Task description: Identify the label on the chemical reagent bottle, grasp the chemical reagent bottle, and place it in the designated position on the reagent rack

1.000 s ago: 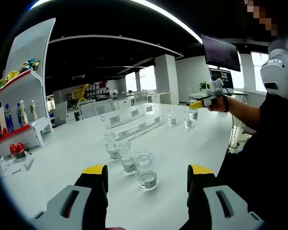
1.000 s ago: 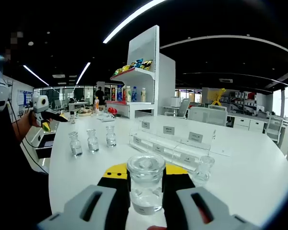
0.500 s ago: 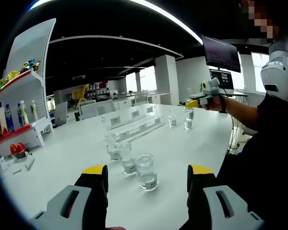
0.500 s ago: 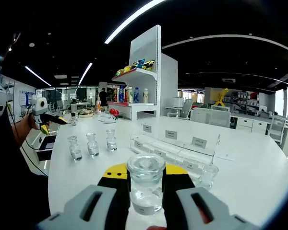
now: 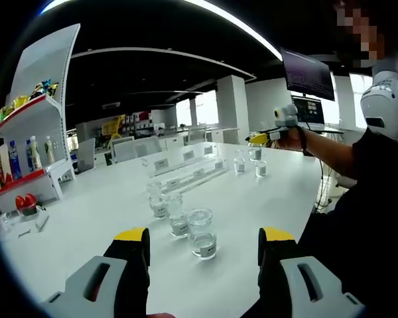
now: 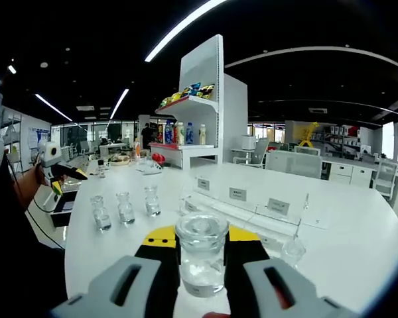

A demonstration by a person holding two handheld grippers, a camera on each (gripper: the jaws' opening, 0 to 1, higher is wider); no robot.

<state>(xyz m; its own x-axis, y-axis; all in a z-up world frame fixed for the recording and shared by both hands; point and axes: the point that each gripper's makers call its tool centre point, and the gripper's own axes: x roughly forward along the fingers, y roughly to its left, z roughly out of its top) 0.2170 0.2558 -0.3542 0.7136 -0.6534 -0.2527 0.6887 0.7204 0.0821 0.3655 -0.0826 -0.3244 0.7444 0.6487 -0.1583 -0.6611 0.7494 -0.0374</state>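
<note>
My right gripper (image 6: 201, 240) is shut on a clear glass reagent bottle (image 6: 201, 262) with a white label, held upright above the white table (image 6: 113, 248). Beyond it lies the clear acrylic reagent rack (image 6: 249, 207) with labelled slots. My left gripper (image 5: 203, 237) is open low over the table, nothing between its fingers. Three clear bottles (image 5: 201, 228) stand in a row just ahead of it. In the left gripper view the right gripper (image 5: 260, 138) shows far right, in a person's hand, near the rack (image 5: 186, 169).
Three more bottles (image 6: 125, 207) stand in a row left of the rack, one bottle (image 6: 293, 250) to its right. Two bottles (image 5: 239, 161) stand by the rack's far end. A white shelf unit (image 6: 199, 99) with drinks rises behind. The left gripper (image 6: 58, 172) shows far left.
The right gripper, still holding its bottle, has moved toward the rack's end, leftward in the left gripper view. The left gripper has stayed almost still.
</note>
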